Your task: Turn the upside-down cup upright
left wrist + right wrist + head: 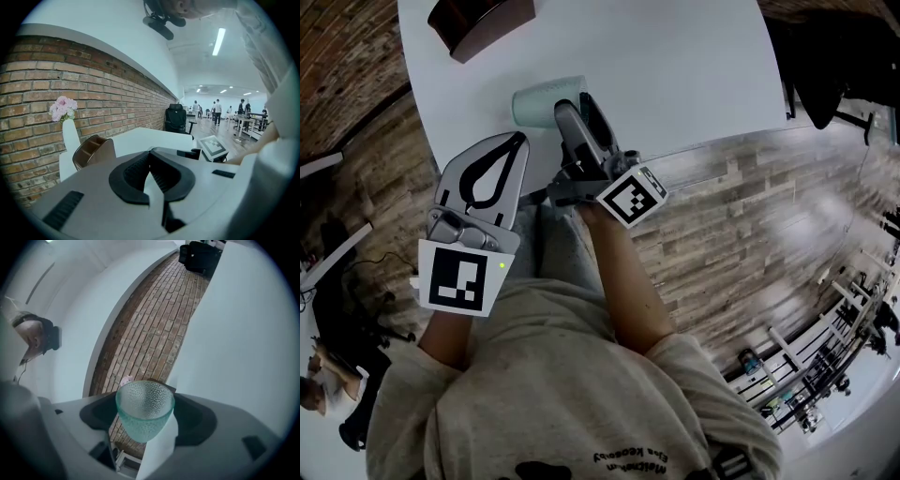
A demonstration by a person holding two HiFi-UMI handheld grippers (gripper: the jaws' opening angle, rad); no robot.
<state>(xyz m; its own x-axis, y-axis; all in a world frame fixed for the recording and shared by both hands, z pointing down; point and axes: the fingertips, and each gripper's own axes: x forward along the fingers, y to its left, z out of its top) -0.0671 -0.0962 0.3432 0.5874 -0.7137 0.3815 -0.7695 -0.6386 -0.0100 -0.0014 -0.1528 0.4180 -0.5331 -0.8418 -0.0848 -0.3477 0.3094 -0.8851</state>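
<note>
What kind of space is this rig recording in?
Probably an open-plan office or lab workspace: a long brick wall, a black office chair beyond the white table, and, further back, people among desks under strip ceiling lights.

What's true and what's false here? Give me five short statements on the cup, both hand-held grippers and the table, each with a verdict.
1. The right hand-held gripper is shut on the cup. True.
2. The left hand-held gripper also grips the cup. False: its jaws are together with nothing between them.
3. The cup is see-through green with a dotted surface. True.
4. The cup stands upside down on the table. False: it is tipped sideways in the gripper.
5. A brown holder sits on the white table. True.
</note>
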